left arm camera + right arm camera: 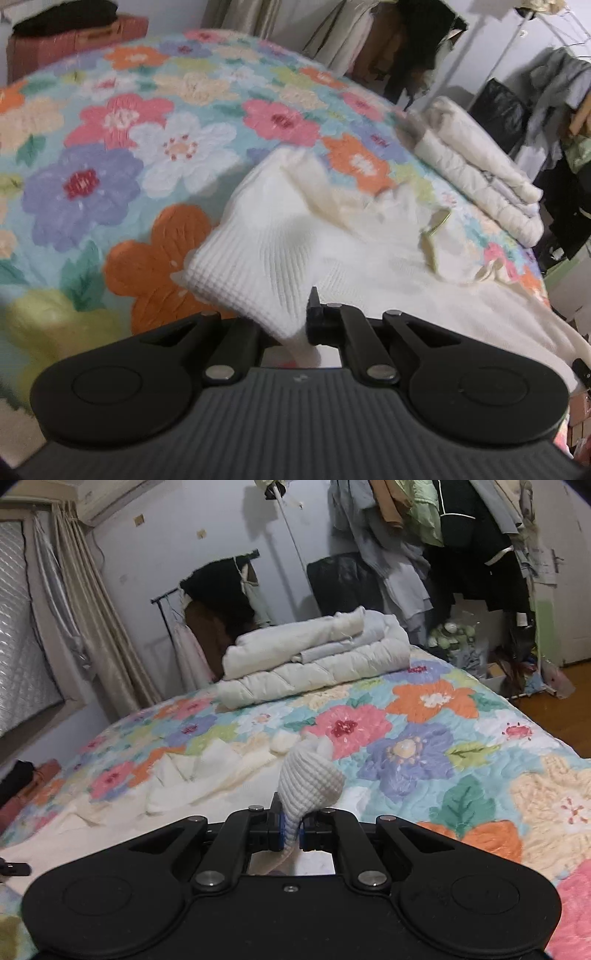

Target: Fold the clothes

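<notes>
A white waffle-knit garment [295,236] lies spread on the flowered bedspread [122,155]. My left gripper [291,325] is shut on one edge of it; the cloth bunches up over the left finger and hides it. In the right wrist view my right gripper [291,830] is shut on another part of the same white garment [310,779], which stands up in a rounded fold between the fingers. The rest of the garment [207,771] lies crumpled to the left on the bed.
A stack of folded cream quilts and clothes [314,657] sits at the far end of the bed, also in the left wrist view [480,173]. Clothes racks with hanging garments [461,535] stand beyond the bed. Curtains [74,609] hang at left.
</notes>
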The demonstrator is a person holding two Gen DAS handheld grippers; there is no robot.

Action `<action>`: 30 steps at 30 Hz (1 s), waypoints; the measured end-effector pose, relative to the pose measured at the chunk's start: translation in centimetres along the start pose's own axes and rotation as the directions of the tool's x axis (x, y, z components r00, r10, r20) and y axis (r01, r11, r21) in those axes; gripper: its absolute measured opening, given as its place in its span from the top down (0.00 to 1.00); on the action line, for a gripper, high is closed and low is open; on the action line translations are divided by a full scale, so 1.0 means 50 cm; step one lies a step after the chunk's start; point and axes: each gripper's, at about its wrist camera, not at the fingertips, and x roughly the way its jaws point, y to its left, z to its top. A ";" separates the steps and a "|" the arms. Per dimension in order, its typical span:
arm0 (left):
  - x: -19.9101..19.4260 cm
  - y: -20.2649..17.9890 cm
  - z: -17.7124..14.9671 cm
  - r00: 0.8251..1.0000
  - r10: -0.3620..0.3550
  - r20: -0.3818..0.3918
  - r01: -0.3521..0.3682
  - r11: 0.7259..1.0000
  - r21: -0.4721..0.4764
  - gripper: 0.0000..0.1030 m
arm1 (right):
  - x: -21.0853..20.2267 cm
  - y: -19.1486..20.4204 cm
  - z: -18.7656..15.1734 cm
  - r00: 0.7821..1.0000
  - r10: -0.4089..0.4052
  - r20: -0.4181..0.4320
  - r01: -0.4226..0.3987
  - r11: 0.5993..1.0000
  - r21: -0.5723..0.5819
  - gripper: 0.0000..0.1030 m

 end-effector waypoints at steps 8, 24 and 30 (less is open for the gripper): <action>-0.014 -0.002 -0.122 0.971 0.151 -0.187 -0.145 0.988 0.045 0.96 | -0.114 -0.057 -0.075 0.999 -0.008 -0.038 0.009 1.000 0.027 0.92; -0.055 0.049 -0.150 0.965 0.208 -0.162 -0.216 0.976 -0.037 0.92 | -0.150 -0.074 -0.160 0.992 -0.088 -0.090 0.086 0.996 -0.025 0.93; -0.049 0.044 -0.153 0.962 0.207 -0.176 -0.213 0.977 -0.013 0.92 | -0.104 -0.104 -0.229 0.962 -0.146 -0.230 0.150 0.989 0.002 0.92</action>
